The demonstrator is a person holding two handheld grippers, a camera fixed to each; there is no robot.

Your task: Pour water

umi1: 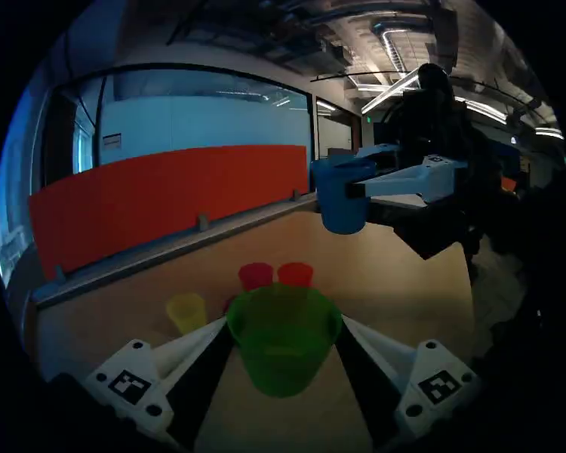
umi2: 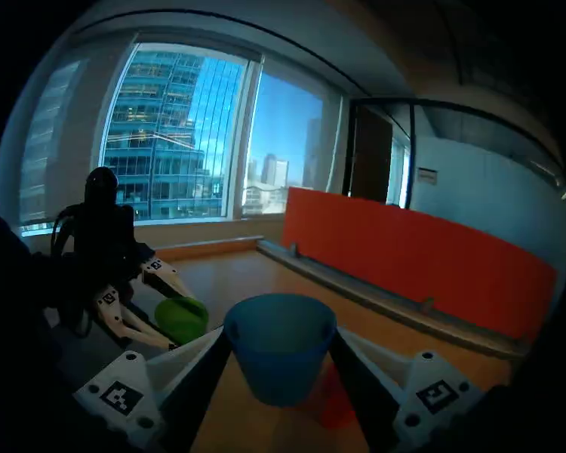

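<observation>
In the left gripper view my left gripper (umi1: 284,343) is shut on a green cup (umi1: 283,343), held upright above the wooden table (umi1: 389,279). Farther off at upper right, my right gripper (umi1: 362,190) holds a blue cup (umi1: 340,198) raised above the table. In the right gripper view my right gripper (umi2: 281,355) is shut on the blue cup (umi2: 280,355), upright. The left gripper (umi2: 151,306) with the green cup (umi2: 182,318) shows at lower left. On the table stand a yellow cup (umi1: 186,312), a dark red cup (umi1: 255,275) and a red cup (umi1: 295,273).
A red partition panel (umi1: 170,196) with a metal rail runs along the table's far edge. A person in dark clothing (umi1: 434,121) holds the grippers. A red cup (umi2: 334,396) sits below the blue cup. Large windows (umi2: 177,136) lie behind.
</observation>
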